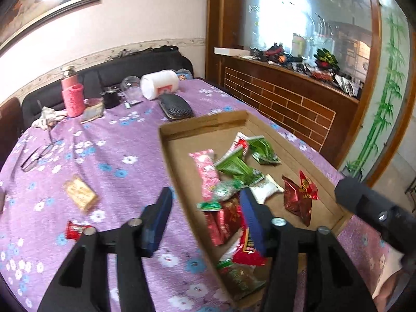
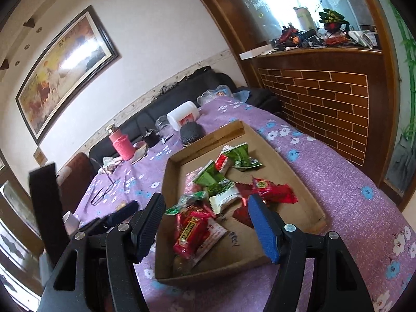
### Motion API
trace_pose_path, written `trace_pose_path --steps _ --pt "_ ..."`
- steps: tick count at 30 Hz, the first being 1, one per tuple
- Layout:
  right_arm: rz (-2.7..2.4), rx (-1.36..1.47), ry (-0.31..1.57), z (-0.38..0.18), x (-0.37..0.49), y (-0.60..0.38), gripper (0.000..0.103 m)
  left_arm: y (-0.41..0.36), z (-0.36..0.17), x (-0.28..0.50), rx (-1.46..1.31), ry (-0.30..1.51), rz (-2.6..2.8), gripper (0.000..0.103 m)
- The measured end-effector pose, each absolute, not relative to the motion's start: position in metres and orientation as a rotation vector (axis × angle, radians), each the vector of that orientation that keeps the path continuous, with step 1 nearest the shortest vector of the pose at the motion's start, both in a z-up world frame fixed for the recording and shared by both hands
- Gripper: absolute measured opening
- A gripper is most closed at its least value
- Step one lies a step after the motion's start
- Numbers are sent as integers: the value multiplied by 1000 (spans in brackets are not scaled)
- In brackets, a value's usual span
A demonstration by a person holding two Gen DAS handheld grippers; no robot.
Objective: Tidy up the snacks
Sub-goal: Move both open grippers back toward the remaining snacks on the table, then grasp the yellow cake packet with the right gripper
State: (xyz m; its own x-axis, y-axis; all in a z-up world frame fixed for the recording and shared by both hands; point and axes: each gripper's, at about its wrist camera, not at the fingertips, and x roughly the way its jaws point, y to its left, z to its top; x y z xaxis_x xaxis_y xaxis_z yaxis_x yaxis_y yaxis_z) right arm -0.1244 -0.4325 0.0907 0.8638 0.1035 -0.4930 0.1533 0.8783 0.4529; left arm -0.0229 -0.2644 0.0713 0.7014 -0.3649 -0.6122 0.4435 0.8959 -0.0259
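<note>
place: home living room | cues: sofa point(image 2: 182, 98), framed painting point(image 2: 65, 65), floral tablecloth point(image 1: 104, 156)

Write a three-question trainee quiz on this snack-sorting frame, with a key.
1. True or false: the left tool is gripping a snack.
2. How many snacks lie on the cloth outside the box, in the left wrist view?
3. The pink bottle stands: A) in the box, B) at the table's far end, C) on the cabinet.

Key: 1. False, both tools hang open and empty. 2. Two: a tan pack and a red one. 3. B.
</note>
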Motion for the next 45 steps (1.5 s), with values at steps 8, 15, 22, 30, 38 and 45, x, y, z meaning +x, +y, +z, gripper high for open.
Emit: trace_pose_path --steps 8,15,22,30,38,45 --pt "54 509 605 95 -107 -405 71 -189 109 -6 108 669 -346 79" --pt "223 279 711 115 -75 -318 71 -72 96 56 0 797 -149 79" --pt "375 118 920 105 7 -231 71 24 59 97 -173 864 53 79" --pt "412 -4 1056 53 111 -178 71 33 54 97 -204 864 60 79" --pt "390 -92 1096 26 144 -162 53 28 55 99 -183 851 53 79" --pt "357 -210 1059 17 134 -149 36 25 51 101 -166 862 52 79"
